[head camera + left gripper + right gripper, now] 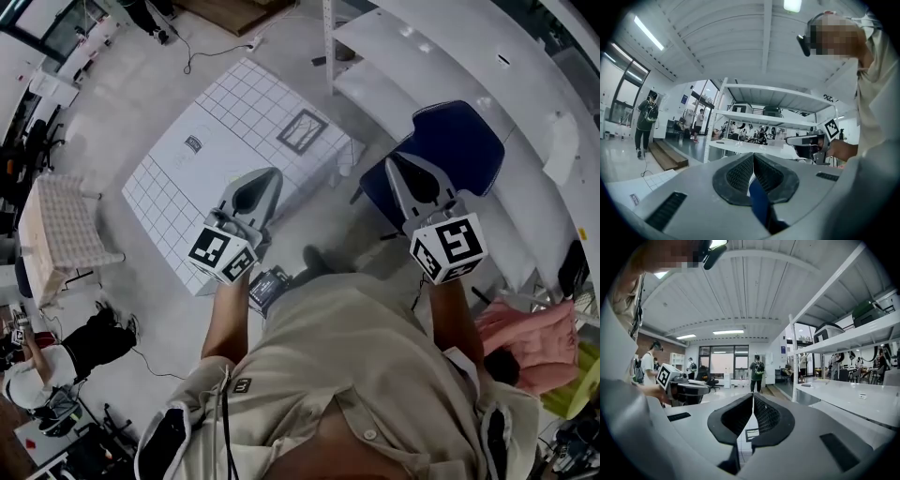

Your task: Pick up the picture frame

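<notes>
On the gridded mat point(187, 192) lie picture frame point(302, 130) and an unreadable label point(192, 142).

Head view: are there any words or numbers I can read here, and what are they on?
No words or numbers can be read here.
Label on the white grid mat: too small to read.
Logo on the shirt: too small to read.
Left cube and right cube: black-and-white square patterns, no letters.
Picture frame: no writing shows.
</notes>
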A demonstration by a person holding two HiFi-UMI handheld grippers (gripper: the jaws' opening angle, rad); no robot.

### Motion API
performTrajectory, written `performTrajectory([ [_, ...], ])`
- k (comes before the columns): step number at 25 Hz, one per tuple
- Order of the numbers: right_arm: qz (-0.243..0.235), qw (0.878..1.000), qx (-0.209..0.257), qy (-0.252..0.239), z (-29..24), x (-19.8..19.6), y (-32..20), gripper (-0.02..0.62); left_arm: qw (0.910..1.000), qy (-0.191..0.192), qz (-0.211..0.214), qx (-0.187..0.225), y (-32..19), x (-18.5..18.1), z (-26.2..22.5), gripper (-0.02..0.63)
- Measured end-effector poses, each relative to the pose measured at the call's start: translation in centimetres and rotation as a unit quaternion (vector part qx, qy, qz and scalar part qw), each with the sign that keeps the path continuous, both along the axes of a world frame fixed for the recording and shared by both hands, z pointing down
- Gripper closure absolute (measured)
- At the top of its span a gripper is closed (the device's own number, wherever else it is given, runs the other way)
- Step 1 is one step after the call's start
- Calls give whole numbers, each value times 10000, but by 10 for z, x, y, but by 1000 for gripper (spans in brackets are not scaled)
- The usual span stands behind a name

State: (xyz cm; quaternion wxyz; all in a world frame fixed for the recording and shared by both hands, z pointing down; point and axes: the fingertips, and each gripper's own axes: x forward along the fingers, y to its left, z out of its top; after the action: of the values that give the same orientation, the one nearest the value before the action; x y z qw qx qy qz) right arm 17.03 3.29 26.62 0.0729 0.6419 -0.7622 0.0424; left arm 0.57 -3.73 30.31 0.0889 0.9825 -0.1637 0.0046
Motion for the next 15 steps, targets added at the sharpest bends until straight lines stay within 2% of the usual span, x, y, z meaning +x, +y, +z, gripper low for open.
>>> performTrajectory([
  [8,108,9999,83,105,-8,-15,-44,568,9996,198,217,-12,-39,-4,-1,591],
  [15,25,9997,104,221,-8,-28,-67,568,9992,388,81,-89,-60,-15,6,591],
])
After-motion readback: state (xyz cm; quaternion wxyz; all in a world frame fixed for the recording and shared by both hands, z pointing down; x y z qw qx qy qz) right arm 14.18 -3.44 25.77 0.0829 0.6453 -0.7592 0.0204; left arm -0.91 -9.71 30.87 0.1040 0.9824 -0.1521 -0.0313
